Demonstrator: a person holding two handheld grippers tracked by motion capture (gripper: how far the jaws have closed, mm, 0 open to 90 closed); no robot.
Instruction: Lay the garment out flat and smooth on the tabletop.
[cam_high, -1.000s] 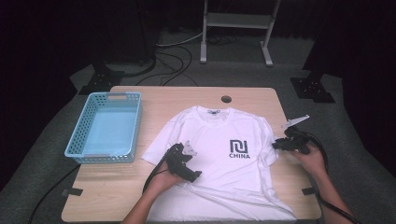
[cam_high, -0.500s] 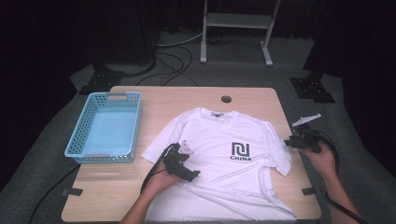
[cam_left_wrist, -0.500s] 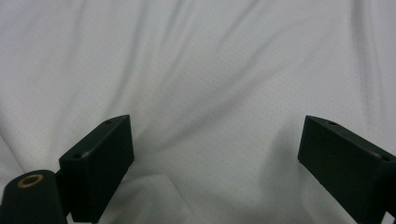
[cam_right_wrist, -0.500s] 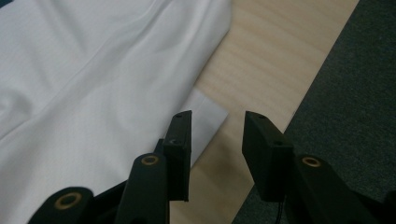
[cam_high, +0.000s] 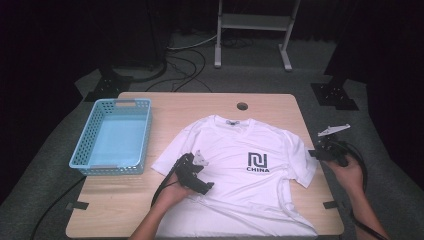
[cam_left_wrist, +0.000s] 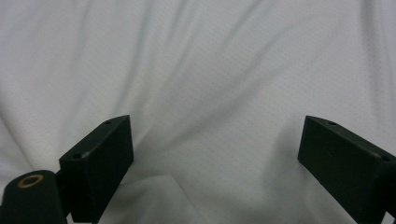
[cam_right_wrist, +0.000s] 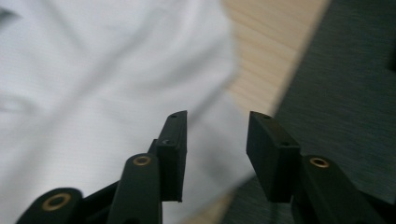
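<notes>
1. The white T-shirt (cam_high: 240, 175) lies spread flat over the right half of the table (cam_high: 200, 102), hem at the near edge (logo facing up).
2. The left gripper (cam_high: 196, 176) rests on the shirt's left side, jaws wide apart, holding nothing.
3. The right gripper (cam_high: 325, 152) hangs just past the table's right edge beside the sleeve, jaws partly apart, holding nothing.
4. A blue basket (cam_high: 114, 137) sits at the left edge.
</notes>
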